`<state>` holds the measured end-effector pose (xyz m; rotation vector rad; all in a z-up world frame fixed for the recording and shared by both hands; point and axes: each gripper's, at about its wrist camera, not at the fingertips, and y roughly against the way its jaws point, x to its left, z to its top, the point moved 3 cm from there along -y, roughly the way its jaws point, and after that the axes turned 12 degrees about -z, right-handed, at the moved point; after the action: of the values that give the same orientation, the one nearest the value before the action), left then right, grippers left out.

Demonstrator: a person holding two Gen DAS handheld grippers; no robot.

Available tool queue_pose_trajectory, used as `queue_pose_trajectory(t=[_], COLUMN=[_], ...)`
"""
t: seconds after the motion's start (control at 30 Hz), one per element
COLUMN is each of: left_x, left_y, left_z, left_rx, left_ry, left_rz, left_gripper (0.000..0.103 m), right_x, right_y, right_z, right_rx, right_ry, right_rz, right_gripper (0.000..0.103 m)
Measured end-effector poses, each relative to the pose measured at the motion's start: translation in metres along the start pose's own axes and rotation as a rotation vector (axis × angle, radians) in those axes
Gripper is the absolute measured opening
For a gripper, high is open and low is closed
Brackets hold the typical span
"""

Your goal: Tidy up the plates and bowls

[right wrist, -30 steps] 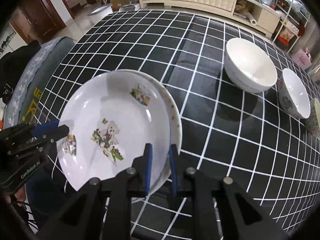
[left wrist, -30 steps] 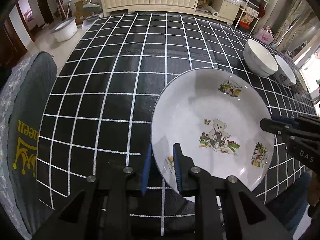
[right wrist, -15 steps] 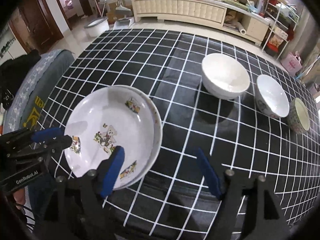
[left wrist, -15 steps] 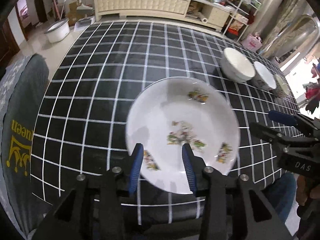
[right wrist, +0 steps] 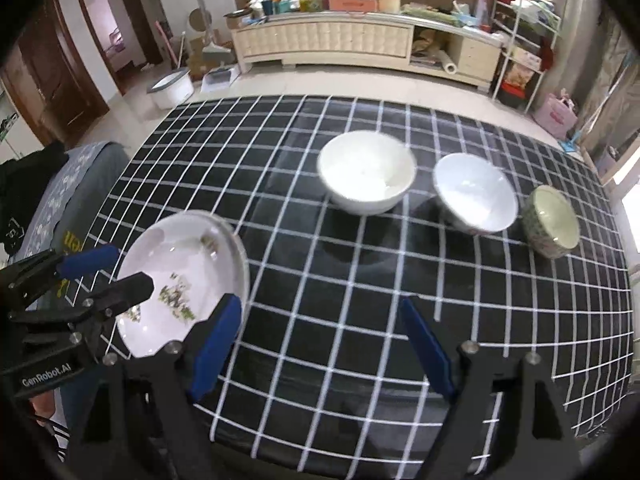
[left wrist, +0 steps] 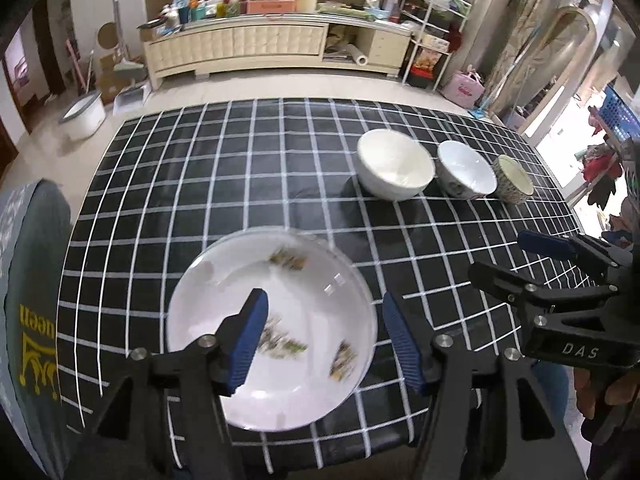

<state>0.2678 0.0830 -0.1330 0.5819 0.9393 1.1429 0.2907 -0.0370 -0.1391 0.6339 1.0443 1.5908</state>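
Observation:
A white plate with a bear picture [left wrist: 304, 304] [right wrist: 180, 276] lies on another plate near the front left of the black checked table [left wrist: 200, 184]. My left gripper [left wrist: 323, 296] [right wrist: 116, 270] hovers above the plate, its jaws opening and its pads clear of the rim. My right gripper [right wrist: 320, 302] [left wrist: 504, 254] hangs to the right of the plates over bare cloth, its jaws opening with nothing between them. A large white bowl [left wrist: 394, 164] [right wrist: 366, 170], a second white bowl [left wrist: 466, 168] [right wrist: 474, 192] and a small patterned bowl [left wrist: 514, 174] [right wrist: 552, 220] stand in a row at the far right.
A chair with a grey cover [left wrist: 32, 300] stands against the table's left side. Beyond the far edge is open floor with a white basin [left wrist: 82, 114] and a long cream cabinet [left wrist: 240, 46]. A metal shelf rack [right wrist: 524, 36] stands at the back right.
Both grippers were shut on the near rim of the bear plate. They have let go, opened and drawn up and back, and the plate stays on the table.

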Motion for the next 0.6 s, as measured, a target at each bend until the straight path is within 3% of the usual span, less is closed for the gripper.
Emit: queue_pose_trajectory(t=[0.27, 0.6], left_x=[-0.029, -0.029], left_y=[-0.013, -0.061], left_z=[0.052, 0.105], left_rx=[-0.029, 0.014], left_ry=[-0.078, -0.086], left_rz=[0.007, 0.013], left_gripper=[0.058, 0.058], right_x=[-0.039, -0.064], right_y=[-0.001, -0.027], right_z=[0.031, 0.078], right_rx=[-0.017, -0.026], right_ry=[-0.027, -0.026], right_rz=[-0.024, -0.032], right_gripper=[0.085, 0.085])
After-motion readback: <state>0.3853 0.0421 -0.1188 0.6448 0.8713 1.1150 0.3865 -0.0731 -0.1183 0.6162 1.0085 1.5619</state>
